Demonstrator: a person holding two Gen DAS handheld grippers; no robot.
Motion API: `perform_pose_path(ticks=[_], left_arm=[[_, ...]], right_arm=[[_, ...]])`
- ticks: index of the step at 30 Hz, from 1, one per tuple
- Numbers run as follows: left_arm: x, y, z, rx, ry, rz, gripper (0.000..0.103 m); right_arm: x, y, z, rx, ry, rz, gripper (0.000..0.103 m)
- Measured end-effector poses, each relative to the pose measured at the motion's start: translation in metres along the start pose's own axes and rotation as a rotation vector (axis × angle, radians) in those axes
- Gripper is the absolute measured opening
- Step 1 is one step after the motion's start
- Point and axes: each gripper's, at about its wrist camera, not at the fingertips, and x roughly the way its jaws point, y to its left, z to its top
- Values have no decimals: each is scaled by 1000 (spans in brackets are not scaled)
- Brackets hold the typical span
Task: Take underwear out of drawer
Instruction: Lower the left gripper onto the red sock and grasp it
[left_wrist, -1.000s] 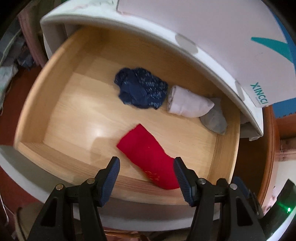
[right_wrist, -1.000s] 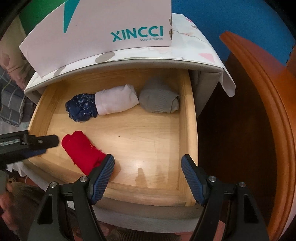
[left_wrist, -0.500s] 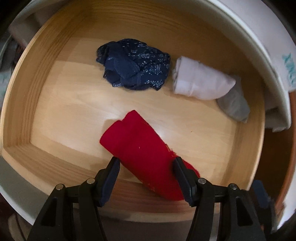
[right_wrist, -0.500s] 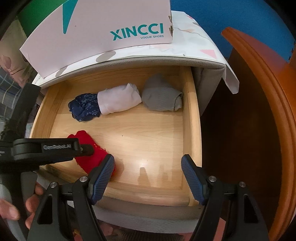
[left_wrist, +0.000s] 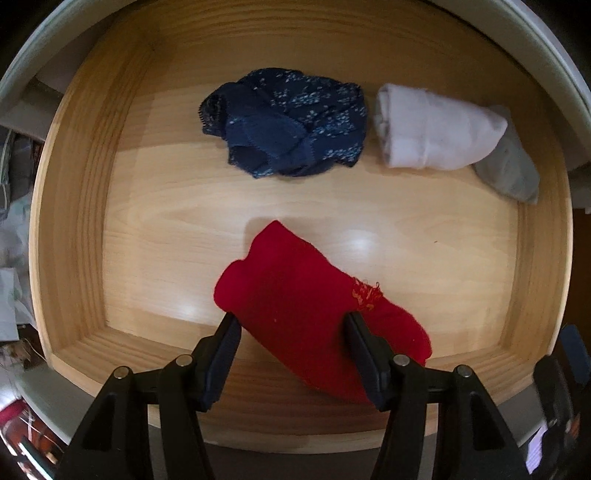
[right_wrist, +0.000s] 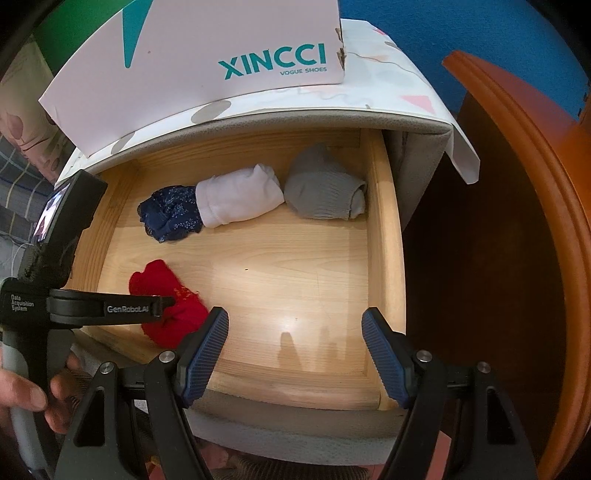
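Pale wooden drawer (right_wrist: 382, 236) open beneath white shoebox (right_wrist: 207, 55); left tongs (left_wrist: 291, 325) spread astride red underwear (left_wrist: 295, 295), right tongs (right_wrist: 295, 332) spread, empty.

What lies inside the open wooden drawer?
Inside the drawer: a red piece, a navy piece, a white roll and a grey roll. Anything beneath them is covered.

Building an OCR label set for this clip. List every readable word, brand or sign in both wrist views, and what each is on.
"XINCCI": teal letters on the white shoe box on top of the cabinet.
"VOGUE SHOES": small teal line under that brand name, same box.
"GenRobot.AI": on the left gripper's black arm.
"Data Acquisition System": on the left gripper's body.
Small screen on that gripper: too blurred to read.
Left wrist view: no readable text.
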Motion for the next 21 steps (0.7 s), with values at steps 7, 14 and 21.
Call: perform_pose_path(ticks=[7,14,21], left_arm=[[5,26,7,47,11,62,62],[7,55,15,70,19,103,63],[9,80,18,73,15,88,68]], right_arm=[[1,0,0,3,3,2,72],[3,-1,0,5,11,5,72],[5,1,0,-2,22,-2,72]])
